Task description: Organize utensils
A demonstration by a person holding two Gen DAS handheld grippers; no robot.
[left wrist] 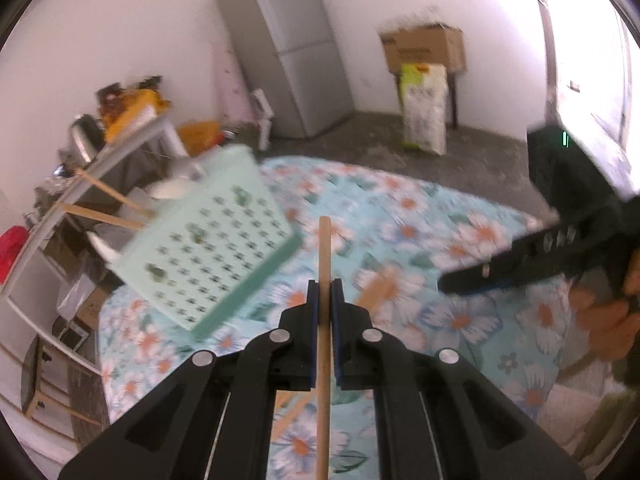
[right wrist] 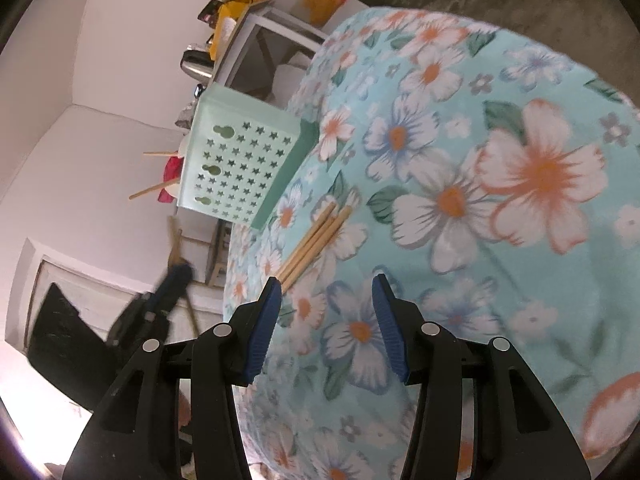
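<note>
Your left tool [left wrist: 325,292] clamps one chopstick [left wrist: 324,256]; carry it to the green holder [left wrist: 208,236] at the bench's edge while your right tool [right wrist: 326,312] gapes empty.

From my remote seat the room looked plain: white walls [left wrist: 168,20] and a mottled grey floor [left wrist: 360,136]. A tall grey fridge [left wrist: 288,48] stood against the far wall. To its right a cardboard box [left wrist: 424,46] sat on a dark stand, with a white and green sack [left wrist: 424,108] leaning on the floor in front of it. On the left, a white shelf unit [left wrist: 132,148] carried a steel kettle [left wrist: 84,136] and yellow bags [left wrist: 132,104]. The bench wore a pale blue floral cloth [right wrist: 460,160]. Strong daylight washed out the right edge.
</note>
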